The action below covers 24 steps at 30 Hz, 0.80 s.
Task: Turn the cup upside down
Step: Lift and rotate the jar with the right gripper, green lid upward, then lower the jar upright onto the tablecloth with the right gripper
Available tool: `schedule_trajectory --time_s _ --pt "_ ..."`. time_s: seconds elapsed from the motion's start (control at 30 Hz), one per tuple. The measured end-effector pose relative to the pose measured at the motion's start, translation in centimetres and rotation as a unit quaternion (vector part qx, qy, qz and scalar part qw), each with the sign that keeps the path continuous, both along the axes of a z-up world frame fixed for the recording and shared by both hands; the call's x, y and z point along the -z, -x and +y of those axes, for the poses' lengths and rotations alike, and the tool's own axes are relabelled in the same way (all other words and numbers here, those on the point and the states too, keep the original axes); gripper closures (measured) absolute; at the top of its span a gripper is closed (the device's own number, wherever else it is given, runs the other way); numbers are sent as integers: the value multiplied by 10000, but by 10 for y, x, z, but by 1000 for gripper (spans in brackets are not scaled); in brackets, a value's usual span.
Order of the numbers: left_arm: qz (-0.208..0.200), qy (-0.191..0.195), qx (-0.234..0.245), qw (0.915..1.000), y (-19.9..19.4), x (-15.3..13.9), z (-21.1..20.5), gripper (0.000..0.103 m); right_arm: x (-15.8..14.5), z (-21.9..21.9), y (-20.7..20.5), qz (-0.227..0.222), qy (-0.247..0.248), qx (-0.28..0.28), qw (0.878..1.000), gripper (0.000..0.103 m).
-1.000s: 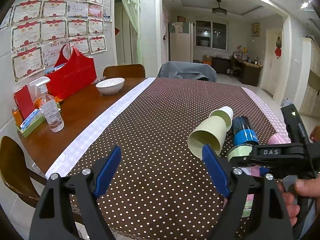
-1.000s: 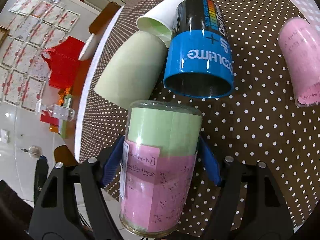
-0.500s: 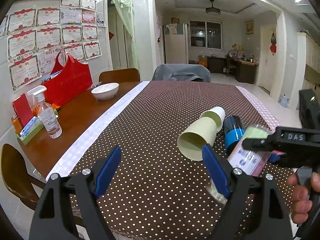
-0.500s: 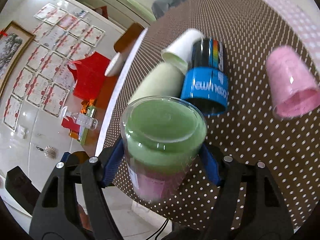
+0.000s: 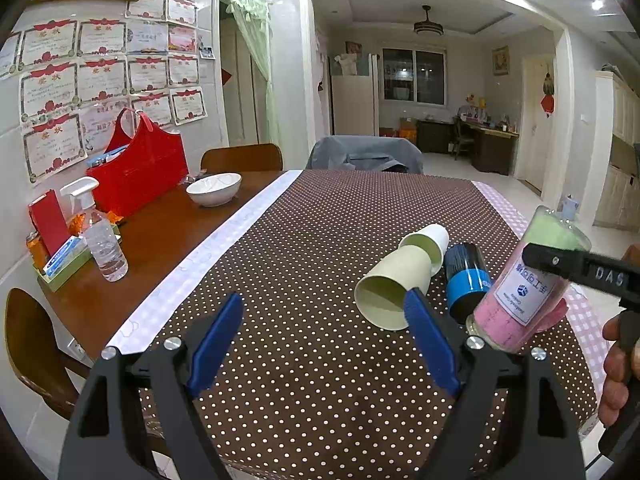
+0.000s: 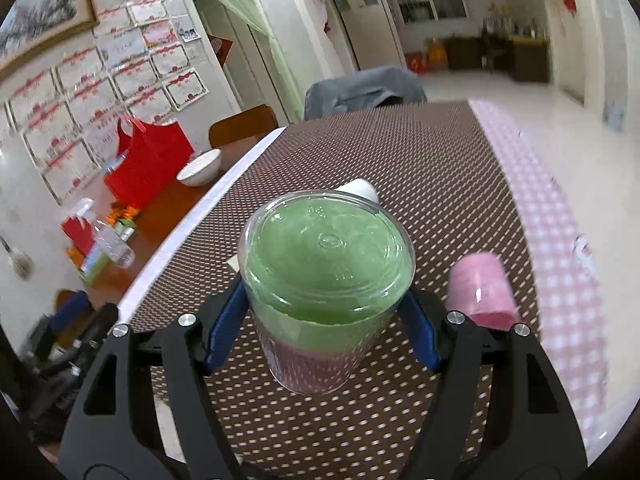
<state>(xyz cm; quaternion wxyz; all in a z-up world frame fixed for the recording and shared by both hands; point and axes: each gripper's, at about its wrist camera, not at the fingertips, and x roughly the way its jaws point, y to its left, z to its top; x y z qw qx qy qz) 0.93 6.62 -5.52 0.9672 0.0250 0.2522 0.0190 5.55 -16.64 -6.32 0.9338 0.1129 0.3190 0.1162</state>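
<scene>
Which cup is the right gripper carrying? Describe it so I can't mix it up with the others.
Start at the brown polka-dot tablecloth, near its right edge where several cups lie on their sides. The clear cup is in the right gripper, off the cloth and tilted. Alone among them it is see-through, green at its closed end, pink toward the rim, with a white label.

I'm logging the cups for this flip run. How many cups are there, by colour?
Pale green paper cups: 2
Black-and-blue cup: 1
Pink cup: 1
Clear cup lined green and pink, in the right gripper: 1
Total: 5
</scene>
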Motion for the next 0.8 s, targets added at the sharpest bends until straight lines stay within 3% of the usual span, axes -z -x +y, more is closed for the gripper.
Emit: schedule_trajectory --time_s 0.33,0.73,0.77,0.8 --pt "-45 21 26 10000 1 0 -1 21 13 22 -11 -55 886 -68 9960 33" --pt "-49 14 24 10000 2 -1 -4 21 35 29 -22 127 1252 -16 9920 32" --pt "-52 15 29 10000 2 -1 -4 21 35 29 -21 123 1235 -26 9923 31" --pt "-53 17 33 10000 2 -2 -5 21 34 28 -19 101 1179 -37 9930 21"
